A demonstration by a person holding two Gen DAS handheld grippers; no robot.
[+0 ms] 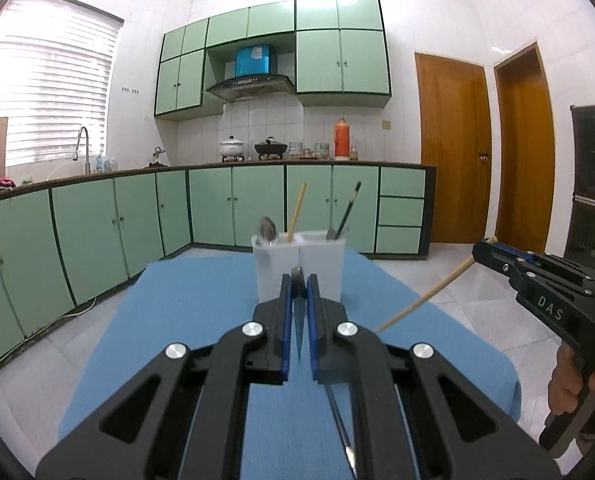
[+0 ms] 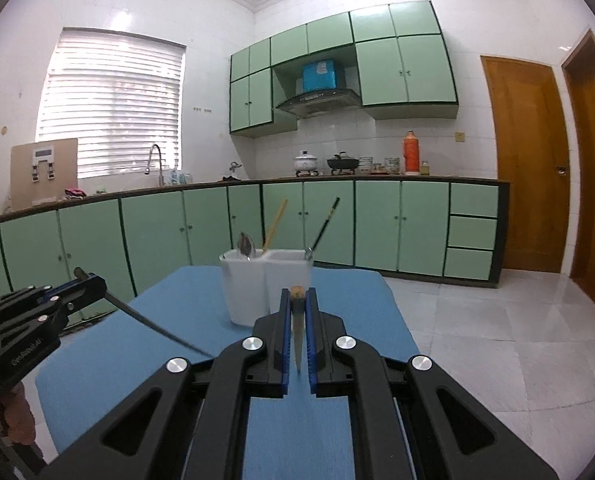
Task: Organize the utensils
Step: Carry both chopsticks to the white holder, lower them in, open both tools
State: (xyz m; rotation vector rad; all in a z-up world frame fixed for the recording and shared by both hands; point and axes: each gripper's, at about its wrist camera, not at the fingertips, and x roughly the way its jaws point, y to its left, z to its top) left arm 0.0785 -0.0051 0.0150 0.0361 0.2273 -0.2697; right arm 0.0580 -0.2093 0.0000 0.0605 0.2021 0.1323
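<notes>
holder (image 1: 299, 264) on table (image 1: 177, 312), spoon (image 1: 267, 230) in left compartment

Right claw (image 2: 298, 300) is pinching a wooden chopstick (image 2: 297, 326) over the blue desk (image 2: 349, 300), white two-slot holder (image 2: 263, 286) just ahead. Left claw (image 2: 84, 278) grips a dark chopstick (image 2: 153, 326) off to the side.

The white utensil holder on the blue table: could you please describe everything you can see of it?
The white utensil holder looks like matte plastic, two tall square compartments joined side by side. It stands upright on the blue table, near the far edge. The left compartment holds a metal spoon, bowl up, and a light wooden chopstick; the right one holds a dark chopstick and another metal utensil, barely showing. Both chopsticks lean right. Neither pair of tongs touches it.
</notes>
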